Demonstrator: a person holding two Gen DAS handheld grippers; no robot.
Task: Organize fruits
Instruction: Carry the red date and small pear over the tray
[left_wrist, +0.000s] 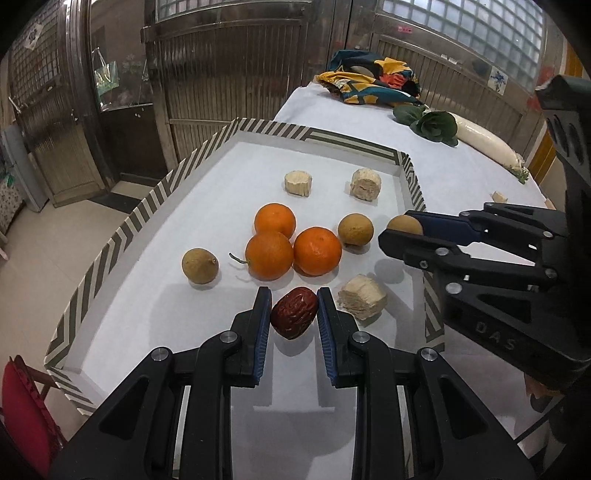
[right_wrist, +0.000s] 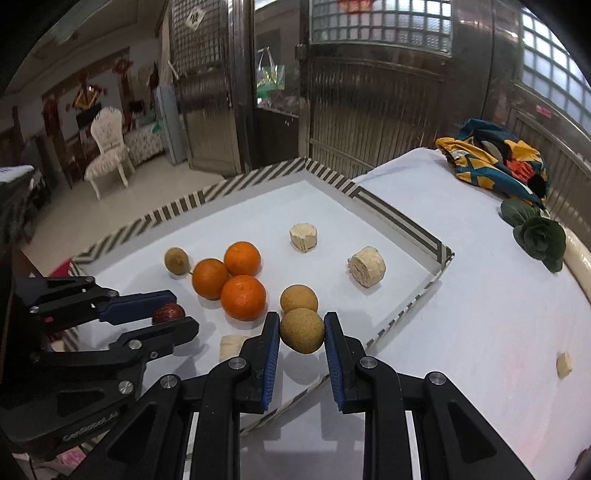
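Observation:
My left gripper (left_wrist: 294, 299) is shut on a wrinkled red date (left_wrist: 294, 312), held just over the near part of the white tray (left_wrist: 110, 243) with the striped rim. My right gripper (right_wrist: 301, 318) is shut on a tan longan (right_wrist: 302, 330) above the tray's right side. That same gripper (left_wrist: 397, 232) and longan (left_wrist: 405, 224) appear at the right of the left wrist view. Three oranges (left_wrist: 279, 243) lie clustered mid-tray. One longan (left_wrist: 200, 266) rests to their left and another (left_wrist: 355, 229) to their right. The left gripper (right_wrist: 183, 316) with the date (right_wrist: 168, 313) shows in the right wrist view.
Three pale cut stem pieces (left_wrist: 297, 182) (left_wrist: 365, 183) (left_wrist: 362, 301) lie in the tray. On the white tablecloth beyond are a leafy green (left_wrist: 432, 123), a white radish (left_wrist: 484, 140), a colourful cloth bag (left_wrist: 369, 79) and a small pale piece (right_wrist: 564, 364). A red chair (left_wrist: 22, 406) stands at the left.

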